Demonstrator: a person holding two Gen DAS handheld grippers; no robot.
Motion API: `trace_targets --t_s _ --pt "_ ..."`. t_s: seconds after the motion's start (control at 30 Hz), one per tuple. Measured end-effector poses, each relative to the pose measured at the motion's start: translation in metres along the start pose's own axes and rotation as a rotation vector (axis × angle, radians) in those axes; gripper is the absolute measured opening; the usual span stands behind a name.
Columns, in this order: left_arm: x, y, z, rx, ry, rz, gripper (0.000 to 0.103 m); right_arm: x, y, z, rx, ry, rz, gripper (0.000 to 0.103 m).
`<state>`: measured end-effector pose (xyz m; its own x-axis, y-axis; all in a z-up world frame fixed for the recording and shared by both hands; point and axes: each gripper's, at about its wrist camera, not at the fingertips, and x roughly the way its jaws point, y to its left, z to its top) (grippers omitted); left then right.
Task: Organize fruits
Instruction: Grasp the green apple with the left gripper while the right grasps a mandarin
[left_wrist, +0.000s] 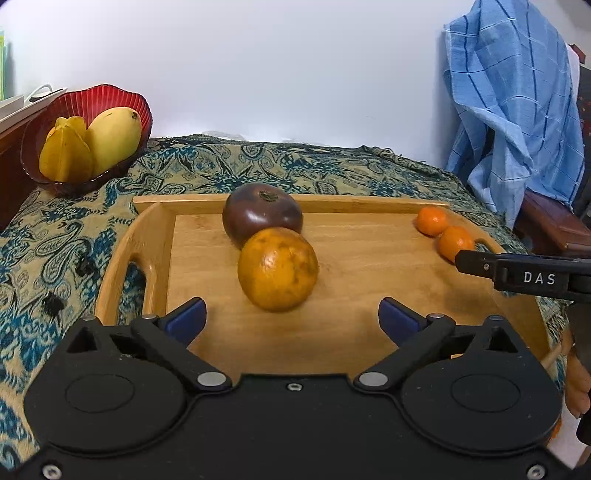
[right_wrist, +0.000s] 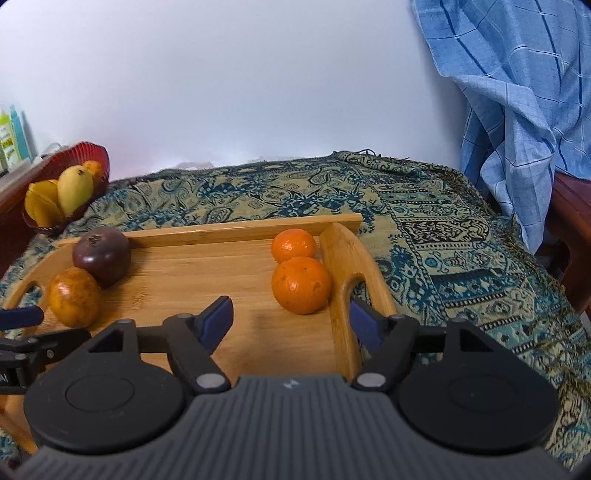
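A wooden tray (left_wrist: 354, 266) (right_wrist: 192, 269) lies on the patterned cloth. On it rest a blotchy orange (left_wrist: 277, 268) (right_wrist: 74, 297) touching a dark purple fruit (left_wrist: 263, 215) (right_wrist: 101, 254), and two small tangerines (left_wrist: 455, 242) (right_wrist: 301, 284) against the right rim. My left gripper (left_wrist: 291, 319) is open just short of the blotchy orange, nothing between its blue pads. My right gripper (right_wrist: 291, 321) is open, its jaws astride the tray's right handle wall, just below the nearer tangerine. A right gripper finger (left_wrist: 517, 275) shows in the left wrist view.
A red bowl (left_wrist: 122, 103) (right_wrist: 98, 155) at the back left holds a mango (left_wrist: 114, 140) and a starfruit (left_wrist: 66, 151). A blue checked cloth (left_wrist: 517, 110) (right_wrist: 517, 110) hangs over a wooden chair at the right. A white wall stands behind.
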<state>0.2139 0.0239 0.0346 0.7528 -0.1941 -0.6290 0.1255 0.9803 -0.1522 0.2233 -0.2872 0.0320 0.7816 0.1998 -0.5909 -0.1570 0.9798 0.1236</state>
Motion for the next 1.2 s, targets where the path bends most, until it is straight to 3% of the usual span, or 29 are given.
trace_targets --t_s 0.33,0.53,0.73,1.03,1.13,1.2 --pt "-0.055 -0.020 -0.025 -0.008 -0.039 -0.036 0.102 -0.061 -0.006 -0.042 -0.011 -0.102 0.029 0.087" --pt "-0.089 -0.039 -0.054 0.046 -0.075 -0.021 0.103 -0.089 -0.013 -0.074 -0.004 -0.153 0.028 0.087" --pt "-0.114 -0.048 -0.082 0.033 -0.072 -0.014 0.103 -0.114 -0.016 -0.104 -0.040 -0.205 0.047 0.089" --pt "-0.139 -0.062 -0.127 0.003 -0.090 0.035 0.103 -0.134 -0.008 -0.139 -0.080 -0.208 0.036 0.089" --pt "-0.143 -0.065 -0.135 0.025 -0.099 0.045 0.103 -0.136 -0.004 -0.146 -0.082 -0.201 0.020 0.085" --pt "-0.147 -0.068 -0.142 0.027 -0.105 0.048 0.097 -0.137 0.000 -0.150 -0.093 -0.204 0.001 0.080"
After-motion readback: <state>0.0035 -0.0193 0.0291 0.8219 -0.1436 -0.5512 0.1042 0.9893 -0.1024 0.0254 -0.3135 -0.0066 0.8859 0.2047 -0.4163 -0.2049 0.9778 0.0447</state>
